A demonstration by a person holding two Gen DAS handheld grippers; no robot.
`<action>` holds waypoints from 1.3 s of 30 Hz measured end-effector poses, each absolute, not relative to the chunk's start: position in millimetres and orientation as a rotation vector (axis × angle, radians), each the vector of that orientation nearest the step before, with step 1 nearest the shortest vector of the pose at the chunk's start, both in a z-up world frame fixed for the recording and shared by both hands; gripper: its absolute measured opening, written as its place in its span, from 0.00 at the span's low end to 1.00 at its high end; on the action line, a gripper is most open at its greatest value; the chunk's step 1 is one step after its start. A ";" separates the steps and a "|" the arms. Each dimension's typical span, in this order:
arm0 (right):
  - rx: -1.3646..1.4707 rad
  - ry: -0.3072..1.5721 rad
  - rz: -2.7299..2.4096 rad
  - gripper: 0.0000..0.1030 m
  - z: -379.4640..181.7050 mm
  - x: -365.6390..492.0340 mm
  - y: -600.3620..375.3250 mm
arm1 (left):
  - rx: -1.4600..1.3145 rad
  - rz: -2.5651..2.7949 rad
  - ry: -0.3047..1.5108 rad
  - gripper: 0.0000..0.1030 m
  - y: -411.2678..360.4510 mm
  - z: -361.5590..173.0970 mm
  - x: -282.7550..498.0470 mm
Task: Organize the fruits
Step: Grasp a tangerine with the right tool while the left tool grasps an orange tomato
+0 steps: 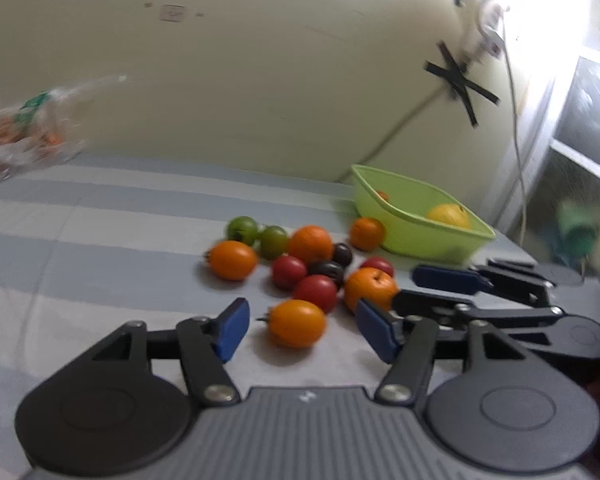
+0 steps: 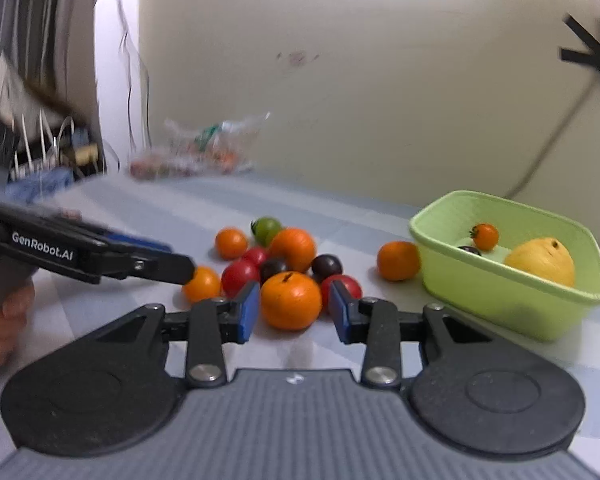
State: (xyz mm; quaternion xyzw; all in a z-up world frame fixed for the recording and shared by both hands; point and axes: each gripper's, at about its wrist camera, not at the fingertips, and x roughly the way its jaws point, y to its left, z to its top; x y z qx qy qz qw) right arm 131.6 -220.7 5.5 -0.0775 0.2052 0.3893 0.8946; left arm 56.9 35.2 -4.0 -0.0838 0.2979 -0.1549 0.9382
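A pile of small fruits lies on the striped cloth: orange, red, dark and green tomatoes (image 1: 242,229) and tangerines. My left gripper (image 1: 304,330) is open with an orange tomato (image 1: 296,322) between its blue pads, which stand clear of it. My right gripper (image 2: 294,312) is also open, its tips on either side of a tangerine (image 2: 290,300) without pressing it. The right wrist view shows the left gripper (image 2: 184,270) reaching in from the left to that orange tomato (image 2: 202,284). A green basket (image 2: 500,300) at the right holds a yellow fruit (image 2: 540,260) and two small tomatoes.
One tangerine (image 2: 398,260) rests against the basket's left wall. A clear plastic bag (image 2: 204,148) with more produce lies at the back by the wall. A hand (image 2: 0,328) holds the left gripper's handle. Cluttered shelves stand at the far left.
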 end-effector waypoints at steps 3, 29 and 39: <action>-0.209 0.447 0.804 0.40 3.7 134.2 -207.1 | -0.142 -0.330 0.614 0.70 27.5 -8.1 59.2; -0.274 0.444 0.701 0.38 -1.3 77.8 -255.8 | -0.091 -0.428 0.662 0.37 -17.6 -18.2 24.8; -0.262 0.460 0.672 0.43 -9.6 84.6 -254.8 | -0.065 -0.411 0.655 0.36 -24.5 -18.8 23.1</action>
